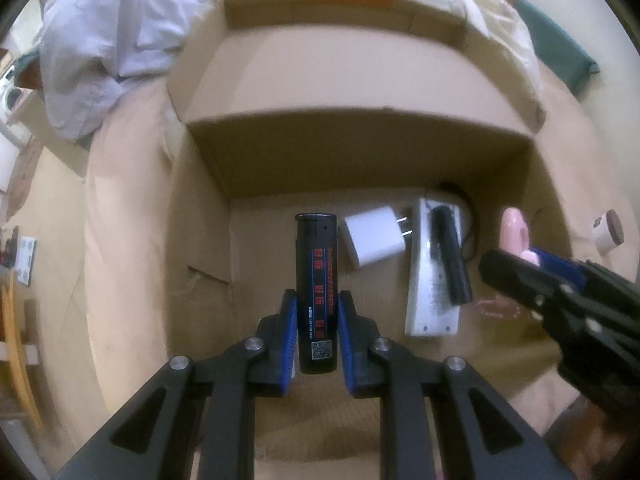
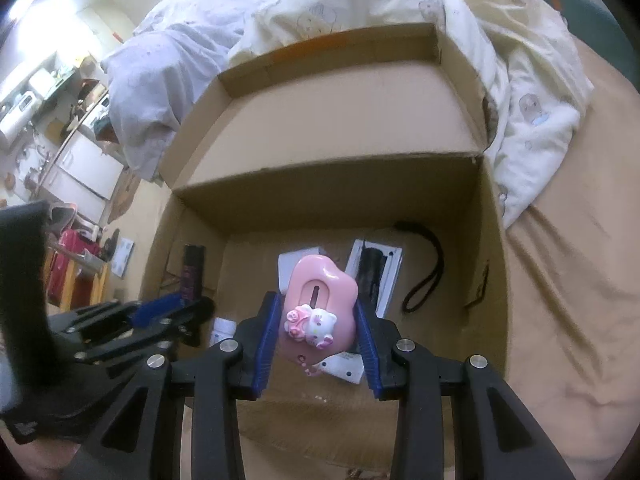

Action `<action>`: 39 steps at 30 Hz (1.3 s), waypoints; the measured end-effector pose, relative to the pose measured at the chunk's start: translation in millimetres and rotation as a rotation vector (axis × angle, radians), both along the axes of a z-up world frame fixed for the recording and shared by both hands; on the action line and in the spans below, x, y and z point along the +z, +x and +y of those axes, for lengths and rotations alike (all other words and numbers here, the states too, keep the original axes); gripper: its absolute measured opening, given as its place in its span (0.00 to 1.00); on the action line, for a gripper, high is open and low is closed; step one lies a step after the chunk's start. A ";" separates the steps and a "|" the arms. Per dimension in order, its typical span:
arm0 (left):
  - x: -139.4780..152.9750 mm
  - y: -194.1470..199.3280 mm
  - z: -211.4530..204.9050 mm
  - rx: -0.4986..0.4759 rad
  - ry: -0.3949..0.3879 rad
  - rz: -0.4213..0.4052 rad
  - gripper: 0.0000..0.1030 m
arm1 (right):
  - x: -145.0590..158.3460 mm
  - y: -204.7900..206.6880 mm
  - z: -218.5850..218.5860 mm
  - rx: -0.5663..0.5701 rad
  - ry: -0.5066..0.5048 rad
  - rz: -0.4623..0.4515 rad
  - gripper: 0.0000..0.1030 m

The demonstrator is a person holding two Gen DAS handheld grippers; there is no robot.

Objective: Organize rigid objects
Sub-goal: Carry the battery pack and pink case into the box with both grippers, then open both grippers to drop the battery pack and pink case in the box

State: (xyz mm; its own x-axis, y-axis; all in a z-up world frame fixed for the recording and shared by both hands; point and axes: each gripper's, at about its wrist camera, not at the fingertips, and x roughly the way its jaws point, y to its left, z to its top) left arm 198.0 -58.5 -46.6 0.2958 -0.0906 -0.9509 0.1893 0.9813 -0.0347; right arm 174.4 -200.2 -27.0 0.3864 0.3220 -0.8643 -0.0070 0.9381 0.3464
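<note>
The left claw (image 1: 317, 320) grips a black lighter (image 1: 316, 280) above the open cardboard box (image 1: 360, 152). To its right, the right claw (image 2: 316, 320) clamps a pink cat-figure case (image 2: 322, 300) over a white charger (image 1: 374, 240) lying inside.

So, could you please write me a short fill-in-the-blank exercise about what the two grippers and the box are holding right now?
1. The left gripper is shut on a black ____ with red print.
2. The right gripper grips a ____ toy bearing a small cat figure.
3. Both grippers hang over an open cardboard ____.
4. On the floor of the box lies a ____ wall charger with two prongs.

Missing words: lighter; pink; box; white
</note>
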 end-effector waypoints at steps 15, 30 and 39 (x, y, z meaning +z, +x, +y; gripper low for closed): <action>-28.0 9.9 -1.9 -0.001 0.061 0.031 0.17 | -42.1 9.7 0.1 0.001 -0.070 0.108 0.38; -12.3 2.7 -1.4 0.006 0.013 0.007 0.22 | -25.6 11.0 -6.9 -0.030 -0.033 0.033 0.63; 12.5 -6.2 9.0 0.049 -0.072 -0.046 0.67 | -11.8 10.6 -23.7 -0.092 0.031 -0.025 1.00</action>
State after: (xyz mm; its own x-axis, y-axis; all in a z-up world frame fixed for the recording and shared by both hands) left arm 191.8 -49.5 -34.1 0.3452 -0.1422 -0.9277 0.1438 0.9848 -0.0974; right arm 185.0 -223.9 -38.8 0.4372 0.3106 -0.8440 0.0695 0.9240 0.3761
